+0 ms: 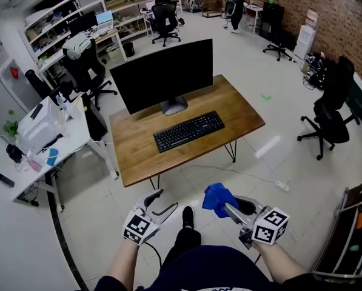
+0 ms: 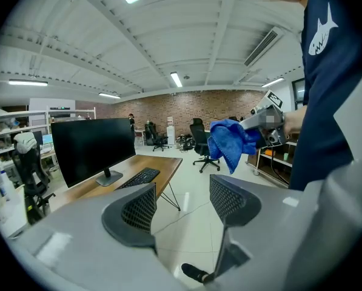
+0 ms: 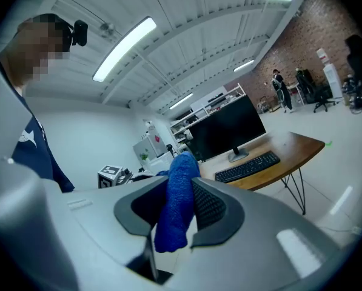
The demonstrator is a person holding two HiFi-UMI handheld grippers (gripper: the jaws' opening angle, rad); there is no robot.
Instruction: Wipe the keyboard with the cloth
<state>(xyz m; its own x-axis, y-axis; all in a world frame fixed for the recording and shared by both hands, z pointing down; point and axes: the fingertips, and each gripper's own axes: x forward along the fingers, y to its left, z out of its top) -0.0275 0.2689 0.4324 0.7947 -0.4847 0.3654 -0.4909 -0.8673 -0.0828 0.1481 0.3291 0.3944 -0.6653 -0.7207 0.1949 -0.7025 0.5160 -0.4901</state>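
The wooden desk [image 1: 244, 117] is our landmark. It stands well ahead of us across open floor, and the black monitor [image 1: 162, 74] sits at its back edge. The black keyboard [image 1: 188, 131] lies flat on the desk just in front of the monitor's foot, with nothing touching it. Both grippers hang on the near side of the desk, well apart from it and close to our body. The left gripper [image 1: 164, 201] has its jaws spread wide, and only floor shows between them. The right gripper [image 1: 230, 210] has its jaws pressed together on the blue cloth [image 1: 216, 196], which bunches up out of them toward the desk. We judge the task barely begun: the cloth is in hand, but no wiping has happened. We must first walk up to the desk, lay the cloth on the keys and draw it across them. From here the keyboard is too small to tell whether it is dusty or clean. The cloth buries the right gripper's tips in the head view, and we cannot tell how much of the fabric is actually pinched.
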